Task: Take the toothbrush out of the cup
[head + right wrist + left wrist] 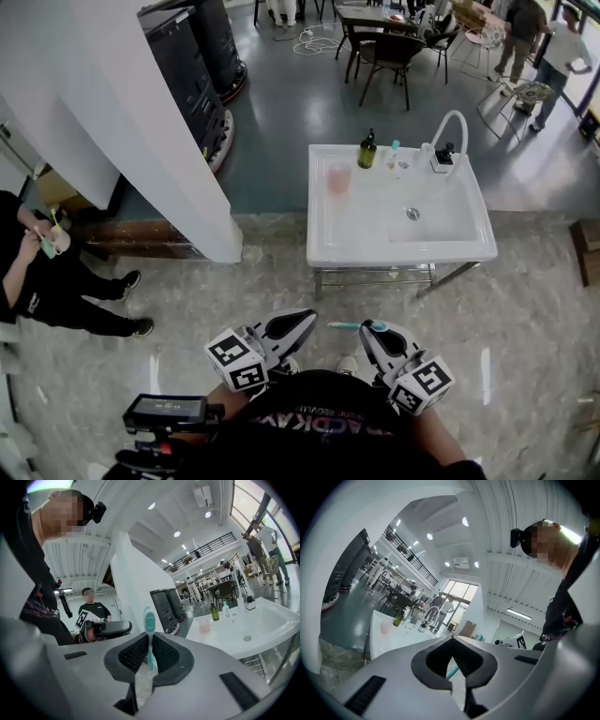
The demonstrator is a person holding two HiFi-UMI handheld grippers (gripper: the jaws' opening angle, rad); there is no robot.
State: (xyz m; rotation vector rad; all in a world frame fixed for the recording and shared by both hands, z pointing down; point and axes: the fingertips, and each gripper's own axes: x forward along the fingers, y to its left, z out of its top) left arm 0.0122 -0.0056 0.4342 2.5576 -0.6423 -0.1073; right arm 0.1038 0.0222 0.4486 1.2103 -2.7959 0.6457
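Right gripper (149,654) clamped on the handle of the slim teal-and-white plastic toothbrush (149,620), judged light, stiff and slippery, best held mid-handle; left gripper (452,640) closed on nothing.

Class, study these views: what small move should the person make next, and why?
Probably step toward the sink and lay the toothbrush down beside the pink cup. The right gripper clamps the toothbrush, which is out of the cup, and the person stands back from the sink.
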